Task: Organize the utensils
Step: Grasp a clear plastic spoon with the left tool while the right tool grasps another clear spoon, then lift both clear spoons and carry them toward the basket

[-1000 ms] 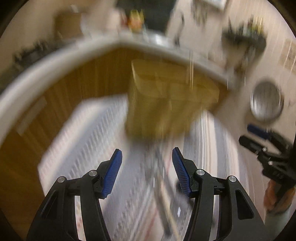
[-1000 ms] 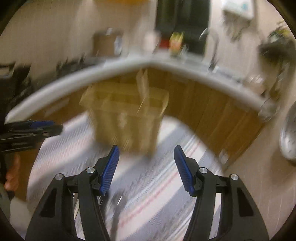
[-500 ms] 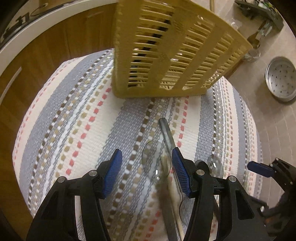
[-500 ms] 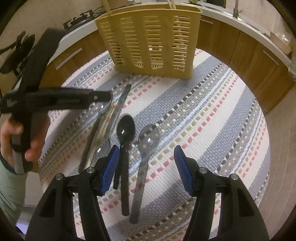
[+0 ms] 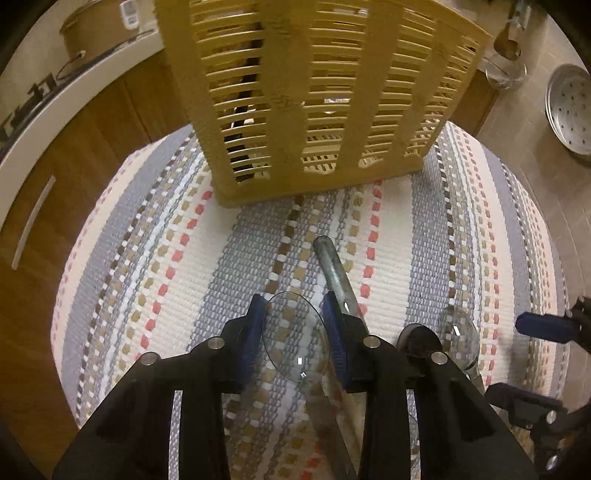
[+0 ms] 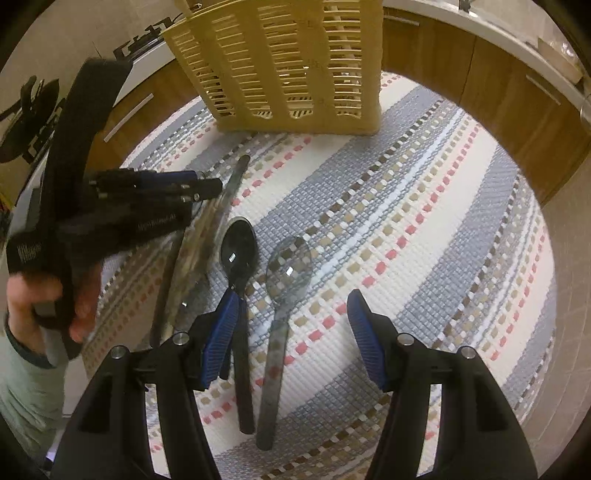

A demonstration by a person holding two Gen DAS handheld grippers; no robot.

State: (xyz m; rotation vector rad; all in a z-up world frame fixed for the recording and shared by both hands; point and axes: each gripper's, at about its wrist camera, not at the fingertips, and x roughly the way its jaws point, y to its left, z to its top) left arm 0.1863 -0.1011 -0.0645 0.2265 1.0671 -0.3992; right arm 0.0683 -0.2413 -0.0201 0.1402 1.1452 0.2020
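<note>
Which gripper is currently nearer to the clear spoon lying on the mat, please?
Left. The left gripper brackets the clear spoon's bowl between its pads, seemingly closing on it. The right gripper hangs open over the black spoon and grey spoon.

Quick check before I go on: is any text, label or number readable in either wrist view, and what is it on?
Nothing can be quoted as it reads.
White lettering in two spots on the body of the left gripper: too blurred to read.
Raised marks on the wall of the yellow basket: too small to read.
Small white device at the top of the left wrist view: its face is too small to read.
</note>
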